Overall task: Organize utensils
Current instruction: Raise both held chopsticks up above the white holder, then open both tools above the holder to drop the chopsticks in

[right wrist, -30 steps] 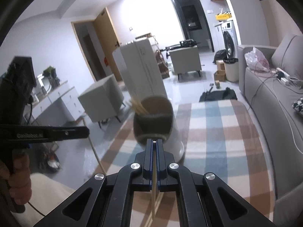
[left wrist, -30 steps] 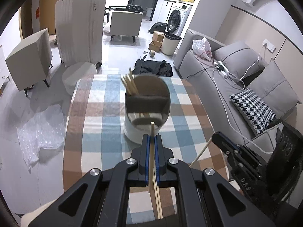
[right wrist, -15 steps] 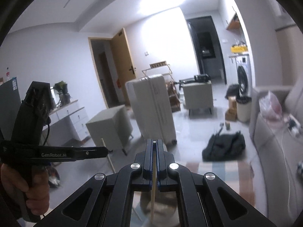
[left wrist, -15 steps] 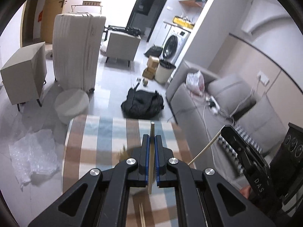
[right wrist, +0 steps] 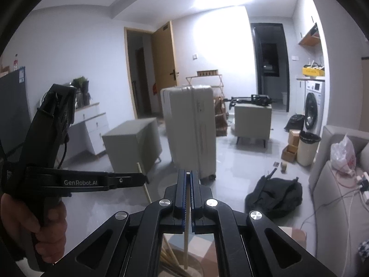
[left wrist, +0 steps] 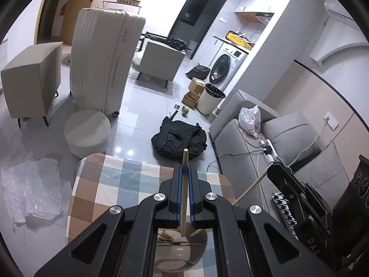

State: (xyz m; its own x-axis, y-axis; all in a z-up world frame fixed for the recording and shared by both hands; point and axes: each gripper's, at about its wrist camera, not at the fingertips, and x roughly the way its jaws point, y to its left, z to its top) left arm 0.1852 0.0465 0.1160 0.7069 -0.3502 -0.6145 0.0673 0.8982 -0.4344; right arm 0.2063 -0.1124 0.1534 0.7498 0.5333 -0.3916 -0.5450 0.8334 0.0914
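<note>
The checkered table [left wrist: 110, 184] is seen plainly only from the left wrist. Above the holder [left wrist: 182, 251] on it, the left gripper [left wrist: 184, 173] is clamped on a chopstick [left wrist: 183, 196]; the right gripper [right wrist: 188, 180] is closed on another chopstick [right wrist: 187, 226]. Several chopsticks [right wrist: 169, 257] are held inside the holder.

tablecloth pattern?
Checked tablecloth: squares of blue, brown, tan and white. Shows best in the left wrist view.
</note>
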